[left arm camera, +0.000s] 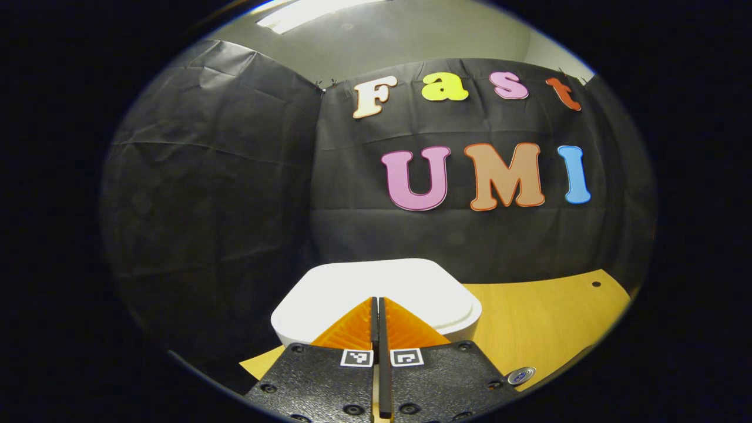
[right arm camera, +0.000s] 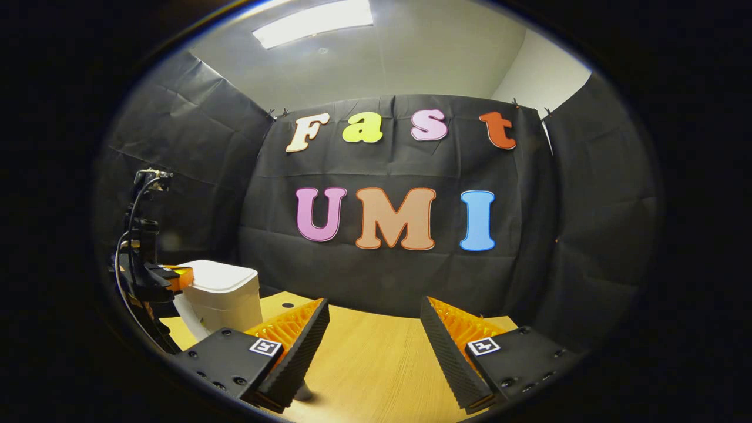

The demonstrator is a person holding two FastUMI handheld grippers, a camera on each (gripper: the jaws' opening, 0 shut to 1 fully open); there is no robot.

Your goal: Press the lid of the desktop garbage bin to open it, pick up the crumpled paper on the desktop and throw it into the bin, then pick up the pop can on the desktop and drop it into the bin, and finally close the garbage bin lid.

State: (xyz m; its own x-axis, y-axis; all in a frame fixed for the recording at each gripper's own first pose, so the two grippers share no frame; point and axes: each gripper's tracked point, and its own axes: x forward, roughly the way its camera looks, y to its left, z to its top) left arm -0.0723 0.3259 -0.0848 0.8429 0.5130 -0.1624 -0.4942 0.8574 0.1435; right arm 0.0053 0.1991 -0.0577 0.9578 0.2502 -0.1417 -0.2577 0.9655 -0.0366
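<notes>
The white desktop garbage bin [left arm camera: 376,294] stands right in front of my left gripper [left arm camera: 376,301], lid down. That gripper is shut, its two fingers pressed together with nothing between them, tips over the near part of the lid. In the right gripper view the bin [right arm camera: 226,291] sits at the far left of the table, and the left gripper [right arm camera: 176,277] reaches onto its lid from the left. My right gripper [right arm camera: 374,305] hangs open above the wooden tabletop, nothing between its fingers.
The light wooden table [right arm camera: 376,364] runs back to the black cloth wall [right arm camera: 388,276]. A small dark hole [left arm camera: 596,284] marks the tabletop at the right. A cable and the holder of the left gripper [right arm camera: 138,235] rise at the left edge.
</notes>
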